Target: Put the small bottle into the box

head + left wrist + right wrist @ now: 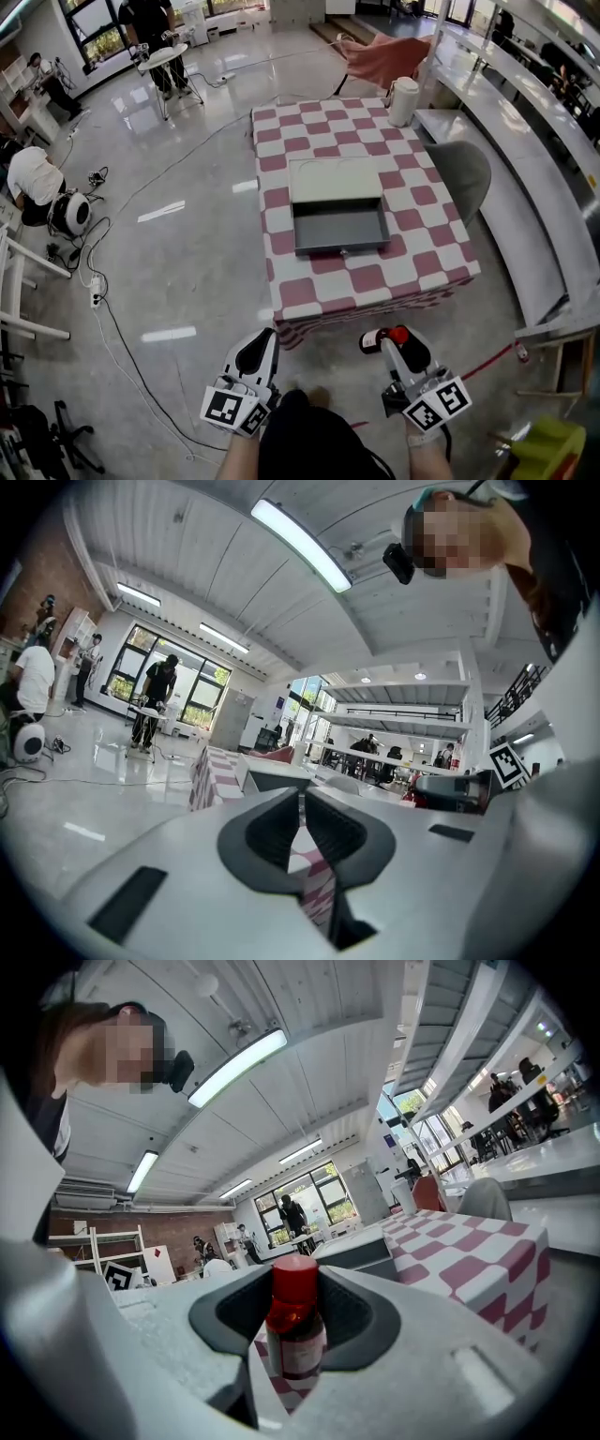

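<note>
Right claw (386, 340) is clamped on the small bottle (296, 1335), well apart from the open box (341, 249) on the table (309, 131); left claw (302, 808) is closed, empty. On the long carry the bottle could slip, I think, or hit the box wall.

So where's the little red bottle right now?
The small bottle is pinched in the jaws of the right gripper, low and right in the head view, short of the checkered table and not yet over the open box.

Glossy grey floor (187, 187), red-checked table (422, 244), grey chair (464, 173), tall windows (197, 696), ceiling strip lights (300, 544)
</note>
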A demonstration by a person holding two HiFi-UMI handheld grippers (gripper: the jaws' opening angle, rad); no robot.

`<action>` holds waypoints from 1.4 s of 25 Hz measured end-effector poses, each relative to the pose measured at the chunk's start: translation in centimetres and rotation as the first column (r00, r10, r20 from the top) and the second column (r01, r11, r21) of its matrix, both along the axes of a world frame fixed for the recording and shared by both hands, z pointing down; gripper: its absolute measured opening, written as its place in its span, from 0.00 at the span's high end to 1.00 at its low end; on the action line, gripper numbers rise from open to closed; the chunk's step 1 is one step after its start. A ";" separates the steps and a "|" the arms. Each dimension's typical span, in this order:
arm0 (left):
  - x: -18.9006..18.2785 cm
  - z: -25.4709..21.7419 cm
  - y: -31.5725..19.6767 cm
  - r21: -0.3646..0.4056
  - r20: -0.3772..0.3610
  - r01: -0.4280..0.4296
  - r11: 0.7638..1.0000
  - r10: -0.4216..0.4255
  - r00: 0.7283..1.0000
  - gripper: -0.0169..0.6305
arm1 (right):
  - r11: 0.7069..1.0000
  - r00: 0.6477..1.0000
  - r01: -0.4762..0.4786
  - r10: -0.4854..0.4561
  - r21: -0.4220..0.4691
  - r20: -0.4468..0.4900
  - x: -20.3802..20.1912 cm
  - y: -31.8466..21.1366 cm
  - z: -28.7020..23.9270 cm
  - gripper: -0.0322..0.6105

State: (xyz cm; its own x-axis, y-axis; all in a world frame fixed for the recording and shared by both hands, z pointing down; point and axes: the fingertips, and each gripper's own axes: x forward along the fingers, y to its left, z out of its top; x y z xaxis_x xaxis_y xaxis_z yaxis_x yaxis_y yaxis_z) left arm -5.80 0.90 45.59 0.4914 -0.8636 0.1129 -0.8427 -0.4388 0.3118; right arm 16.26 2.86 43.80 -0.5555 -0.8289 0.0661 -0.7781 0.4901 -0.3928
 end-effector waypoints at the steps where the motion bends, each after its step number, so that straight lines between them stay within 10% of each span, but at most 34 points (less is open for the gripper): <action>1: -0.1 0.2 -0.3 -0.009 0.001 0.004 1.000 -0.004 1.000 0.93 | 1.000 1.000 0.000 0.000 -0.005 0.005 -0.1 -0.3 0.2 0.72; 35: -2.2 0.8 -19.7 -0.009 0.009 -0.159 0.987 0.159 0.987 0.94 | 0.998 1.000 -0.021 0.020 -0.052 -0.020 -6.7 -17.3 -0.9 0.72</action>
